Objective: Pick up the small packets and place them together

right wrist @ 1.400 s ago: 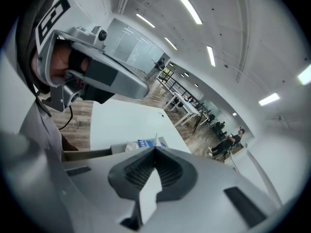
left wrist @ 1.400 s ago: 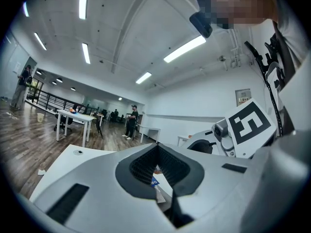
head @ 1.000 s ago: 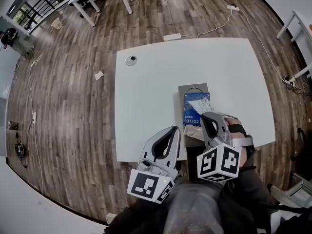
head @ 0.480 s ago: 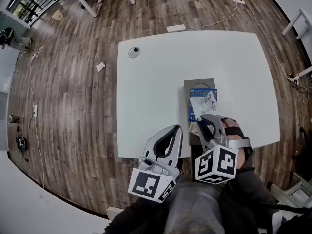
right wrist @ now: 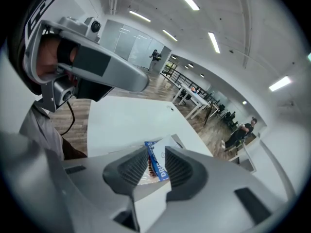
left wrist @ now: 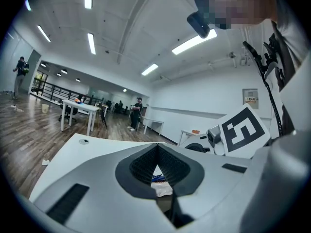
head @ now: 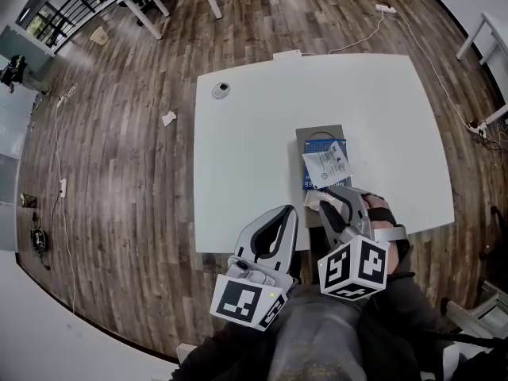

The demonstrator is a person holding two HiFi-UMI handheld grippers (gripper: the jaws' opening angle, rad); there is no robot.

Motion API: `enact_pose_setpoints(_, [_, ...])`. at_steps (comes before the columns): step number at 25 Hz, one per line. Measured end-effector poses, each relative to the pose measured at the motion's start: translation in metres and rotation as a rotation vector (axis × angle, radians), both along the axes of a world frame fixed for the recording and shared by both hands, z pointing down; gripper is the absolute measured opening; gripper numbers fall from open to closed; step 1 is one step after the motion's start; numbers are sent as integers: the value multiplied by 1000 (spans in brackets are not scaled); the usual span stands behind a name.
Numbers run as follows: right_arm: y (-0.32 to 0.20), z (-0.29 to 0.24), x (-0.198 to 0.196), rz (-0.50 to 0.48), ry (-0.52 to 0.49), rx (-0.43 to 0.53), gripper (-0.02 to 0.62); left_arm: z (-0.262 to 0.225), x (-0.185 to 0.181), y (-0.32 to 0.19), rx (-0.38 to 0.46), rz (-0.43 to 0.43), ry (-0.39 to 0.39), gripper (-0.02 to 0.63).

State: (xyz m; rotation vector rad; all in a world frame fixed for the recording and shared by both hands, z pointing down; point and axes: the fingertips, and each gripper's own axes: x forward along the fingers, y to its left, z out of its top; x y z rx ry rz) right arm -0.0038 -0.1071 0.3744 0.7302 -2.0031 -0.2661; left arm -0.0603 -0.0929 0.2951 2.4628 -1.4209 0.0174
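The left claw (head: 286, 212) and right claw (head: 340, 198) were matching pale grey plastic shells, each with two broad curved jaws lined with black ribbed pads (right wrist: 131, 168). Dark rectangular slots (left wrist: 67, 204) were sunk into the shells. Behind each claw sat a white block printed with black square markers, the left cube (head: 246, 302) and the right cube (head: 355, 266). A black strap (head: 386, 212) and a pale band (head: 392, 232) crossed the right hand. The person wore dark grey clothing (head: 317, 340) below and a white top (left wrist: 292, 76) crossed by thin black cables (left wrist: 265, 76). A grey headset (right wrist: 106, 68) with a black headband (right wrist: 41, 13) was worn on the head.
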Motion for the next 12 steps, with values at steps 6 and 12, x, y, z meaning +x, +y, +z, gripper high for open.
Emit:
enact_pose_setpoints(6, [21,-34,11,31,-96,60,98,-23,15,26,64,21,-20,3])
enact_pose_setpoints(12, [49,-67,24,59,-266,83,98,-48,34,53,136,41,-40,3])
